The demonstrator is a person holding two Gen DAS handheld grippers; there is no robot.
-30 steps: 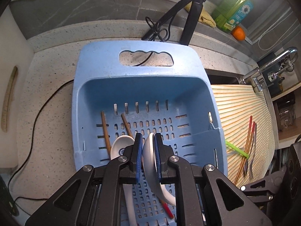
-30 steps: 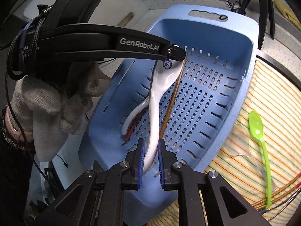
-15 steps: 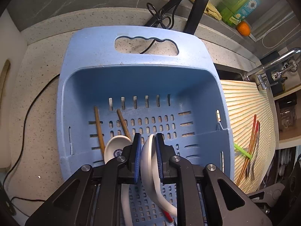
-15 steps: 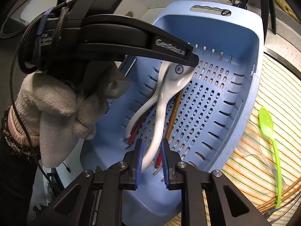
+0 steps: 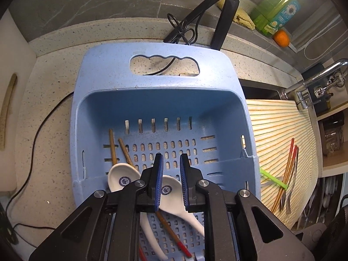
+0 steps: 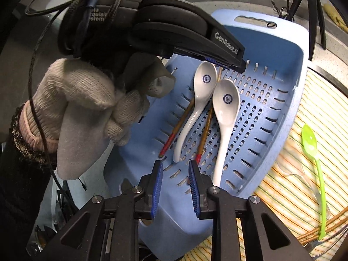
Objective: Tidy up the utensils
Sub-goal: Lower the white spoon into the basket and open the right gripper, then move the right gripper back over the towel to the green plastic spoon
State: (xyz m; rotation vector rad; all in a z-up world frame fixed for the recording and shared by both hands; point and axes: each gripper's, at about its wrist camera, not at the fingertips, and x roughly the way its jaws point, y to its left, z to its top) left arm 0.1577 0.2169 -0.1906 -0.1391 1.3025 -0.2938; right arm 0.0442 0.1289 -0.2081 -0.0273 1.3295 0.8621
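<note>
A blue slotted basket (image 5: pixel 161 100) (image 6: pixel 280 80) holds two white ceramic spoons and a pair of brown chopsticks with red tips (image 5: pixel 122 150) (image 6: pixel 204 139). One spoon (image 5: pixel 121 178) (image 6: pixel 203 87) lies to the left, the other (image 5: pixel 171 192) (image 6: pixel 225 108) beside it. My left gripper (image 5: pixel 170 158) is open and empty above the spoons; it also shows in the right wrist view (image 6: pixel 239 64). My right gripper (image 6: pixel 174 165) is open and empty over the basket's near end.
A striped mat (image 5: pixel 278 130) (image 6: pixel 322 100) right of the basket holds a green plastic spoon (image 6: pixel 313 158) (image 5: pixel 273 179), more chopsticks (image 5: pixel 287 171) and metal forks. A tripod (image 5: pixel 224 10), a cable, a faucet (image 5: pixel 313 84), a bottle and an orange stand behind.
Both grippers have opened and let go of the second white spoon, which now lies flat in the basket beside the first. Both grippers have drawn back a little.
</note>
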